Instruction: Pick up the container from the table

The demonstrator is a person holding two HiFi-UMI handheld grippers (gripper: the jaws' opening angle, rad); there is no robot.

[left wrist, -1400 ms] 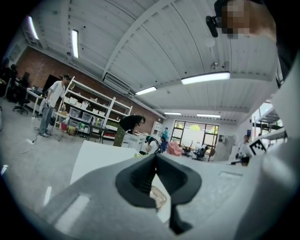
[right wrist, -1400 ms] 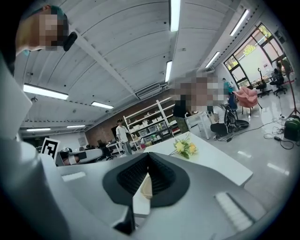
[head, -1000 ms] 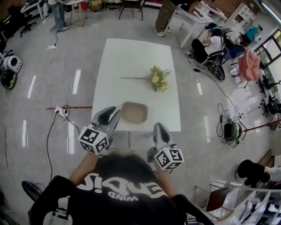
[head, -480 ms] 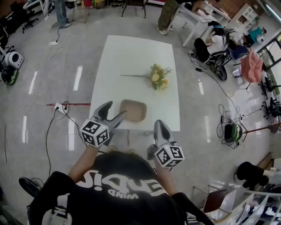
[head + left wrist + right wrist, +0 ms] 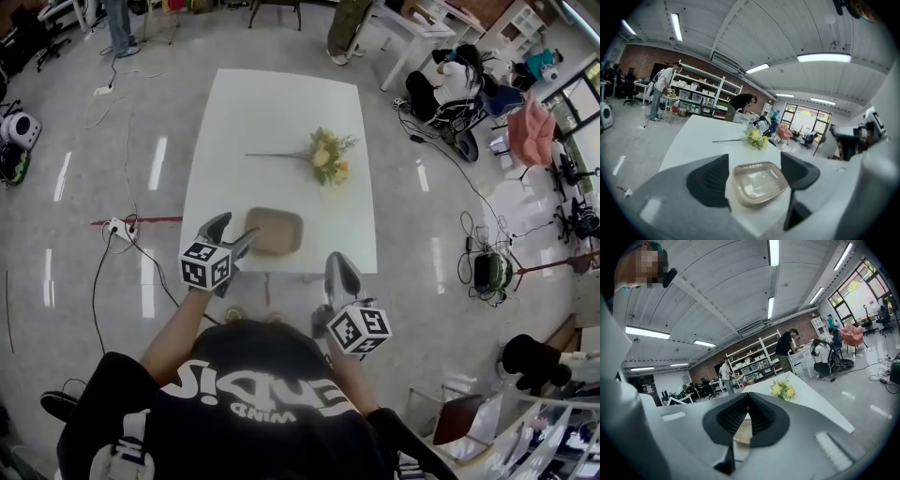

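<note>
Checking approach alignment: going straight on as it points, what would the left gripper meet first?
Probably the container on the table, framed between the open jaws of the left gripper; depth is unclear.

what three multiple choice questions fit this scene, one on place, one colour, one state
1. Where on the table does the container lie? A) near edge B) far edge C) middle
2. What colour are the flowers? A) red B) yellow C) blue
3. How do the jaws of the right gripper stand? A) wide apart B) closed on the container C) together, empty
1 A: the head view shows it at the near edge. 2 B: the blooms are yellow. 3 C: its own view shows the pads meeting, nothing between.
</note>
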